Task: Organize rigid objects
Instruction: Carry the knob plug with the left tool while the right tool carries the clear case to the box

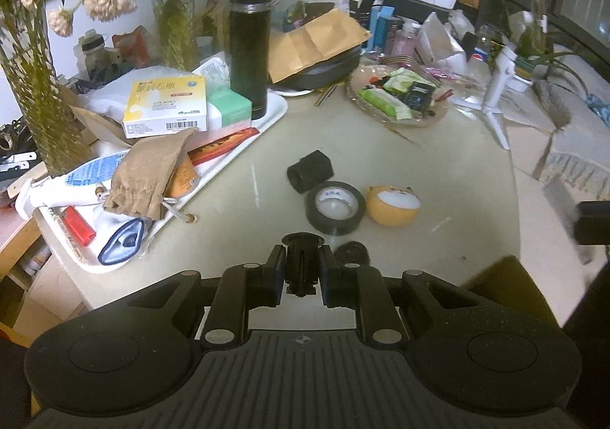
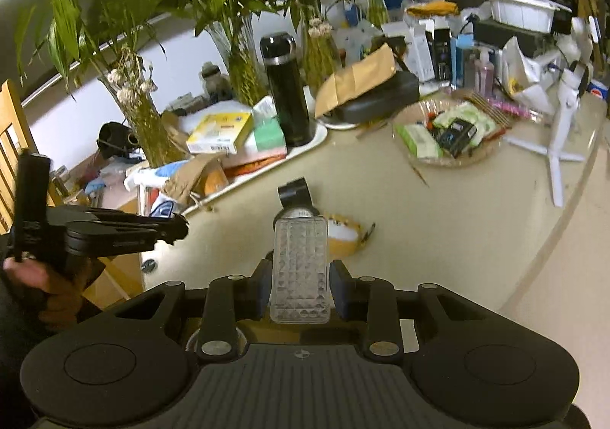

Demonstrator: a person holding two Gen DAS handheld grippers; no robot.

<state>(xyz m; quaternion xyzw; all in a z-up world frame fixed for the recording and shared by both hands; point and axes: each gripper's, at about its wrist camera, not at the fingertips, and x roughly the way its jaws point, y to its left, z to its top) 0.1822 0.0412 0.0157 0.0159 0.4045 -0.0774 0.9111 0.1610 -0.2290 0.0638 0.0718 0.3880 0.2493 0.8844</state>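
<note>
Clear box (image 2: 300, 270) pinched, black spool (image 1: 301, 263) pinched

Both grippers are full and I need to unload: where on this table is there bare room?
Bare cream tabletop lies between the white tray and the black tape roll, and again beyond the orange round toy toward the white tripod. The tray, the glass dish of packets and the back edge are crowded.

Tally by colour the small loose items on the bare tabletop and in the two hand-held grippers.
Black: 4: sleeve, tape roll, round cap, spool-like part in left hand-held gripper
Orange: 1: round toy
Clear: 1: faceted block in right hand-held gripper
Total: 6
</note>
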